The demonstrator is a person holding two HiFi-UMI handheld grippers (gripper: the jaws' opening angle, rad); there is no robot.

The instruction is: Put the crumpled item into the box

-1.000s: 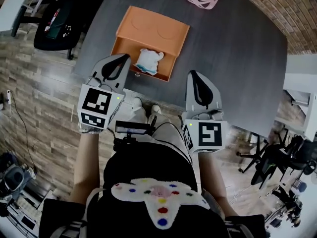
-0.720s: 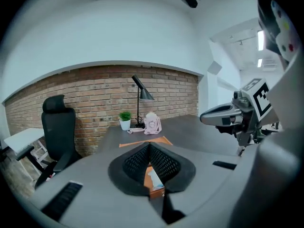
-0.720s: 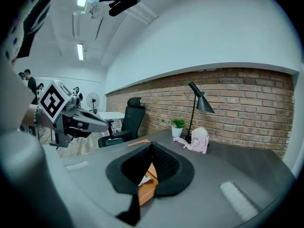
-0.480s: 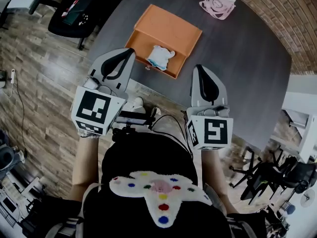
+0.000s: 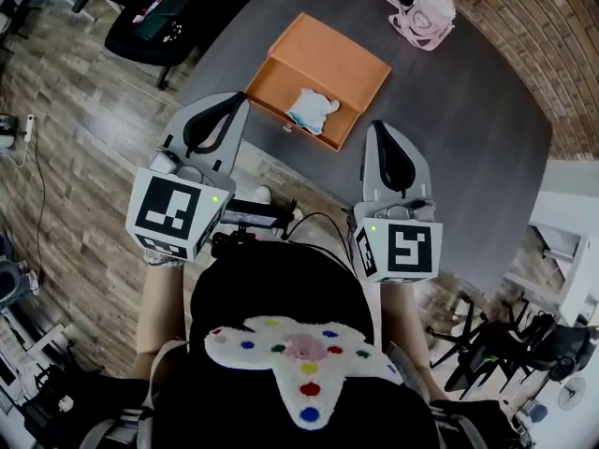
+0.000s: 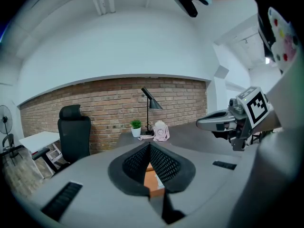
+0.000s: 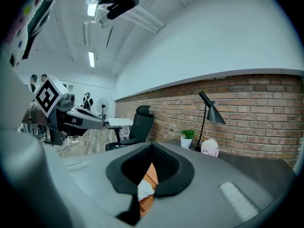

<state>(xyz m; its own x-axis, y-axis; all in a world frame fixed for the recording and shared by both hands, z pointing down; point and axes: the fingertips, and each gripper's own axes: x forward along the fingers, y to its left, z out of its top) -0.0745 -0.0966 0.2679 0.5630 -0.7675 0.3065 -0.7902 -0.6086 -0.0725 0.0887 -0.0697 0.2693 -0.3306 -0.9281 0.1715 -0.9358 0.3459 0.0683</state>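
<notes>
An orange box (image 5: 328,64) stands open on the dark grey table (image 5: 449,138). A crumpled white item (image 5: 311,110) lies inside it, near its front wall. My left gripper (image 5: 232,101) hovers just left of the box, over the table's edge, shut and empty. On the other side my right gripper (image 5: 377,127) is held just right of the box's near corner, also shut with nothing in it. In the left gripper view the box (image 6: 153,186) shows past the closed jaws. The right gripper view shows the box (image 7: 151,175) and the white item (image 7: 144,189) the same way.
A pink bag (image 5: 426,17) sits at the table's far side, next to a small plant (image 6: 136,127) and a black desk lamp (image 6: 151,101). A black office chair (image 5: 159,17) stands left of the table on the wooden floor. People stand far off (image 7: 88,100).
The head view has swung, so the box now shows further up and to the right. Both grippers stay shut and empty beside the box, and the item still lies inside.
</notes>
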